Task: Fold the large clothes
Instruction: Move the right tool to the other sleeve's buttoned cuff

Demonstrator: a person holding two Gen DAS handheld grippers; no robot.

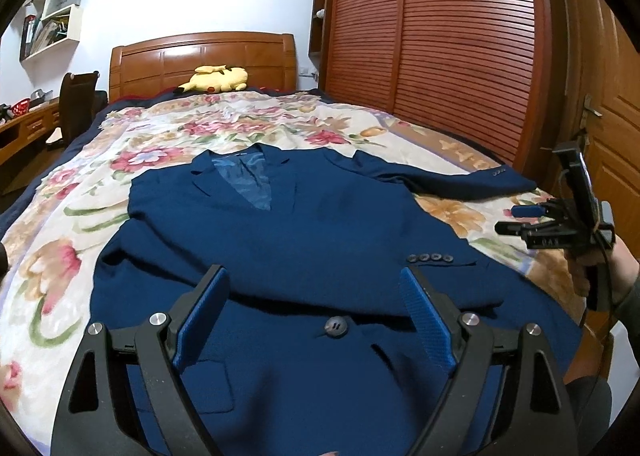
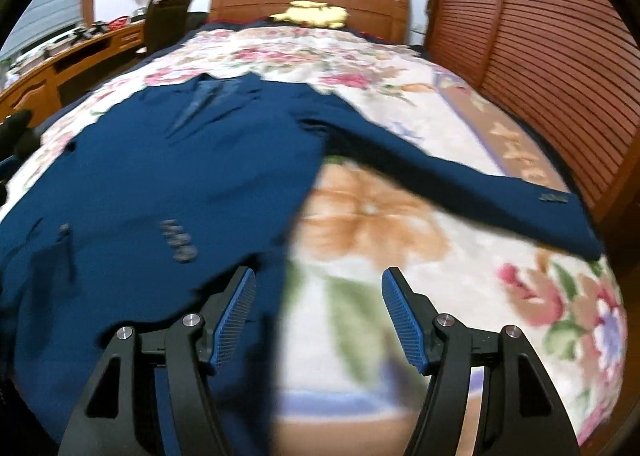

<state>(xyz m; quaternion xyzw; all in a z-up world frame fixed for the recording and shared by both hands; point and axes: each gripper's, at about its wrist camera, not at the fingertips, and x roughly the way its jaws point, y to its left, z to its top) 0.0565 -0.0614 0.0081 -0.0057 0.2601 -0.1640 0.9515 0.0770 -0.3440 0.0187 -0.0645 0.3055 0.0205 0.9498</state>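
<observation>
Jacket [image 1: 304,240] first: a dark blue suit blazer lies face up on the floral bedspread [image 1: 100,191], collar toward the headboard [image 1: 204,59], its front buttoned near the hem. One sleeve is already folded across the body, its cuff buttons [image 1: 429,258] resting on the chest; the other sleeve [image 2: 460,183] stretches out flat toward the wardrobe [image 1: 440,35], well clear of the body. I judge the cloth to be soft but weighty, with stiff shoulders and lapels, so it should drape and drag rather than slide, and it will crease if I bunch it. The outstretched sleeve looks like the sensible place to take hold, near its cuff, or else at the side seam just beside my right jaws.

My left gripper [image 1: 316,320] hangs over the lower front of the jacket with its jaws spread wide; the front button [image 1: 336,326] shows between them, but the pads press on nothing. My right gripper [image 2: 318,312] sits over the jacket's edge where blue cloth gives way to bedspread, jaws well apart and holding nothing. That view is blurred, so fine contact there is hard to read. A yellow plush toy [image 1: 214,79] rests by the headboard.
</observation>
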